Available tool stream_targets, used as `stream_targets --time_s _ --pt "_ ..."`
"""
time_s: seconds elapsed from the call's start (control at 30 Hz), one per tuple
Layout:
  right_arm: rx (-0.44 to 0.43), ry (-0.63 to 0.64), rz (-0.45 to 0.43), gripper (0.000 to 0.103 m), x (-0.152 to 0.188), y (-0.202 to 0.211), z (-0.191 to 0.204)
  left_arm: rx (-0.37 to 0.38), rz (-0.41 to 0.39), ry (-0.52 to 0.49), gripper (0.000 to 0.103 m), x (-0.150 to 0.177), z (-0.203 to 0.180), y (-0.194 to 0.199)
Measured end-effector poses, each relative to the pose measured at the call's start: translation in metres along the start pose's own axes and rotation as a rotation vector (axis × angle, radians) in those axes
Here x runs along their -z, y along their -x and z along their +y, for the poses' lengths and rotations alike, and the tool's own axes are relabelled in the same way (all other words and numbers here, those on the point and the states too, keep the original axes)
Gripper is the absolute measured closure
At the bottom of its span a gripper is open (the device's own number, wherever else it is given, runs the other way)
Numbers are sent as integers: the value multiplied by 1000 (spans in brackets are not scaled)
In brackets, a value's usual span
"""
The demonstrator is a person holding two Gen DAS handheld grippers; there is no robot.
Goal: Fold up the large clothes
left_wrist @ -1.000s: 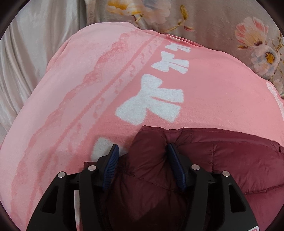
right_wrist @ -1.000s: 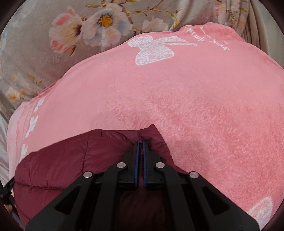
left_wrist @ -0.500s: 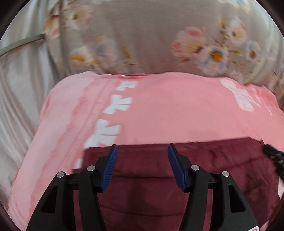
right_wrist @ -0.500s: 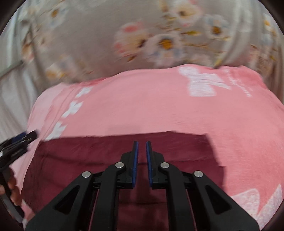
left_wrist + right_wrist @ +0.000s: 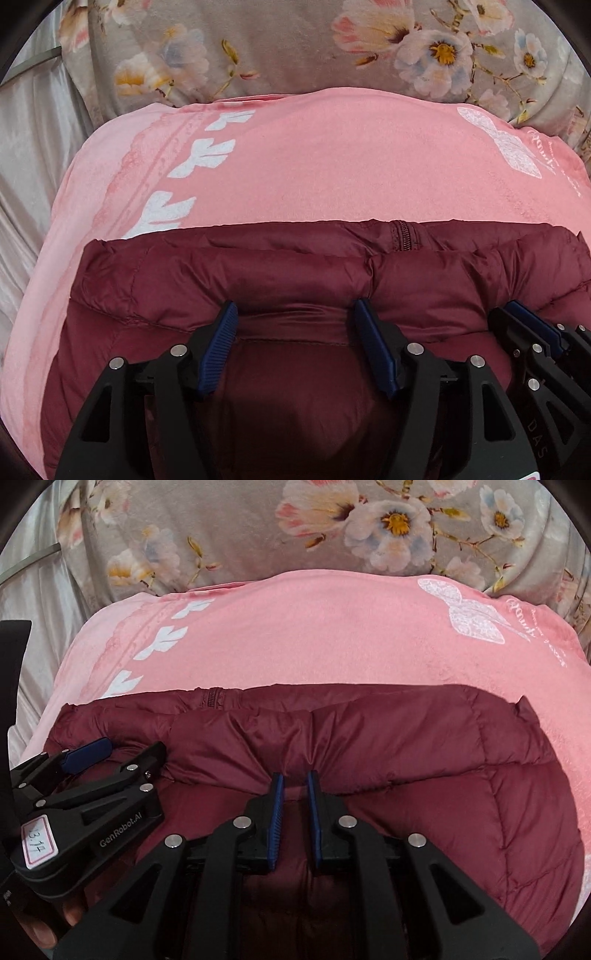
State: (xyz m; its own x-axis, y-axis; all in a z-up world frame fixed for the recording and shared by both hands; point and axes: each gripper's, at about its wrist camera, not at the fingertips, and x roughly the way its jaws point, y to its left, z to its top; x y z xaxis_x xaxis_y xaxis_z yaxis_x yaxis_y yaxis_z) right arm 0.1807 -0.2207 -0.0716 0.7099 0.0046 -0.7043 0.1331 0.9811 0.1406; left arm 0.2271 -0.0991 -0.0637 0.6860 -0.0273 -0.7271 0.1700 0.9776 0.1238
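A maroon puffer jacket [image 5: 295, 273] lies folded on a pink blanket [image 5: 332, 166]; its zipper end [image 5: 402, 236] shows at the far edge. My left gripper [image 5: 293, 317] is open, its fingers spread over the jacket's near fold. My right gripper [image 5: 294, 784] has its jaws a narrow gap apart, over the jacket [image 5: 369, 738], with nothing visibly pinched. The right gripper shows at the right edge of the left wrist view [image 5: 532, 325]; the left gripper shows at the left of the right wrist view [image 5: 92, 757].
A grey floral quilt [image 5: 295, 44] lies beyond the pink blanket. Pale satin fabric [image 5: 33, 129] hangs at the left. White bow prints [image 5: 472, 616] and leaf prints [image 5: 207, 155] mark the blanket.
Both grippers let go of the jacket and drew back. The jacket now lies flat, folded, and both grippers hover side by side over its near fold.
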Motion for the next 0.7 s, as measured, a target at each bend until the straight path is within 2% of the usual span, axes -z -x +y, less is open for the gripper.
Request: stream_targets --time_s 0.4,0.7 --pt "44 34 2 91 3 -7 7 -37 -11 -29 34 5 -9 -8" --pt "43 32 1 91 3 -8 5 -77 -11 -55 33 5 -17 -12"
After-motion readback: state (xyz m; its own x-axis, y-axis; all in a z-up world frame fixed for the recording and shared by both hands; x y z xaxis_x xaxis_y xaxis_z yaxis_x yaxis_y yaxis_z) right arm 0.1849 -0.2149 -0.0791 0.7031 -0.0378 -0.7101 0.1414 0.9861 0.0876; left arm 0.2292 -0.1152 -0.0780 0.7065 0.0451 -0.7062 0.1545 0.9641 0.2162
